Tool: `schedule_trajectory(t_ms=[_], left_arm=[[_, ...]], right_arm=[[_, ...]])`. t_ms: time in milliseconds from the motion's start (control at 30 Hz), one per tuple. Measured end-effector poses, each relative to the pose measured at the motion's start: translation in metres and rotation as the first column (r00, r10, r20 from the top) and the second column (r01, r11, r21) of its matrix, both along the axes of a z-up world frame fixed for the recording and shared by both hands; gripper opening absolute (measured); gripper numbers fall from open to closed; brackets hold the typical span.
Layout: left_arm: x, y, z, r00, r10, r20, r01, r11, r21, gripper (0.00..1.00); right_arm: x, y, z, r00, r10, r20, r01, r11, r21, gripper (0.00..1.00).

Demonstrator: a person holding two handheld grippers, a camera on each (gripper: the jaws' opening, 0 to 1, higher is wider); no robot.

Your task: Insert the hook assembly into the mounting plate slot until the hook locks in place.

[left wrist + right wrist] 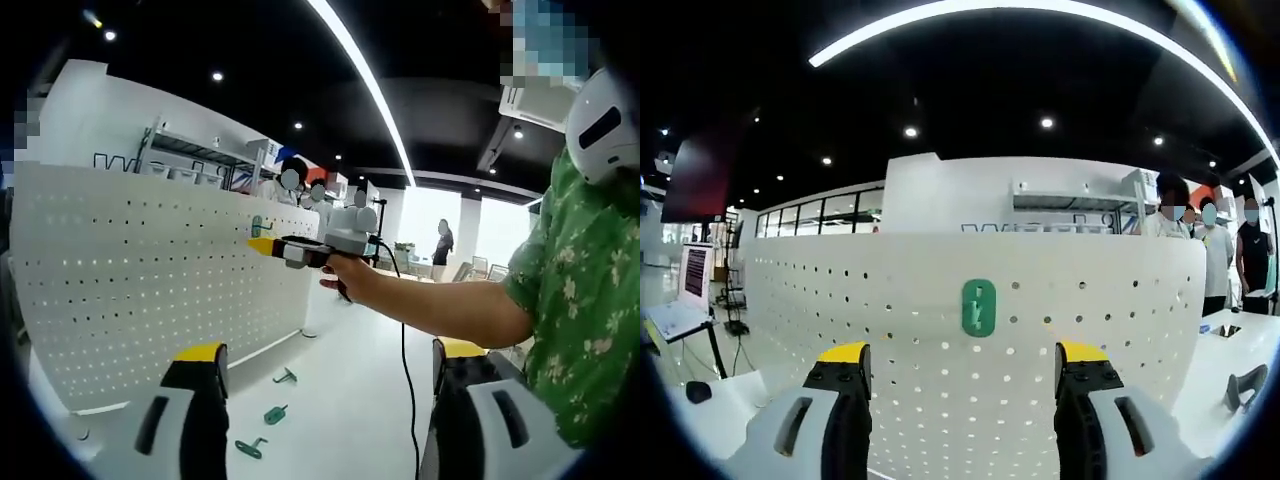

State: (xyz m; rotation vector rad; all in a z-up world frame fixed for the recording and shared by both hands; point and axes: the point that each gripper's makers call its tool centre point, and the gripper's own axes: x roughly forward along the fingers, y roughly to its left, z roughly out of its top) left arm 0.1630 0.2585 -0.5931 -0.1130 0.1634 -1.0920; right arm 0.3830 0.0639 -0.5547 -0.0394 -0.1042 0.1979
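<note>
Plainly, both tongs [325, 385] [962, 385] gape empty; green hook [978, 307] sits on pegboard [890, 300].

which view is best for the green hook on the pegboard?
Right gripper view: the green hook sits head-on, centred on the pegboard, between the open jaws. In the left gripper view it is a small green speck seen obliquely, just beyond the right gripper.

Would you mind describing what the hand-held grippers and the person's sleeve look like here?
Each hand-held gripper has two black jaws with yellow tips and pale grey side panels. In the left gripper view, the right hand-held gripper carries a white box on top and trails a black cable. The person wears a short green floral sleeve.
</note>
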Motion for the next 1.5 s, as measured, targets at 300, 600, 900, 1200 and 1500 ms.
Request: schedule_trajectory(t_ms=[300,600,900,1200,1500], left_arm=[[-0.001,-0.002,0.001,1.0,-0.004,0.001,0.004,1.0,0.004,0.86],[-0.003,-0.004,0.0,1.0,-0.009,0.0,0.009,1.0,0.008,0.86],[-0.005,-0.003,-0.002,1.0,-0.005,0.0,0.005,1.0,0.014,0.86],[-0.01,-0.001,-0.006,1.0,0.004,-0.001,-0.004,1.0,0.027,0.86],[-0.018,0.0,-0.009,1.0,0.012,-0.002,-0.012,0.999,0.035,0.86]], right_arm=[[-0.013,-0.002,-0.001,1.0,0.021,-0.007,-0.021,1.0,-0.011,0.77],[-0.029,-0.009,-0.001,0.999,0.039,-0.009,-0.039,0.999,0.001,0.76],[-0.059,0.002,-0.006,0.997,0.072,-0.016,-0.072,0.997,-0.008,0.75],[-0.094,0.012,-0.01,0.993,0.115,-0.032,-0.115,0.993,-0.006,0.74],[-0.134,0.025,-0.018,0.986,0.159,-0.058,-0.16,0.987,-0.013,0.73]])
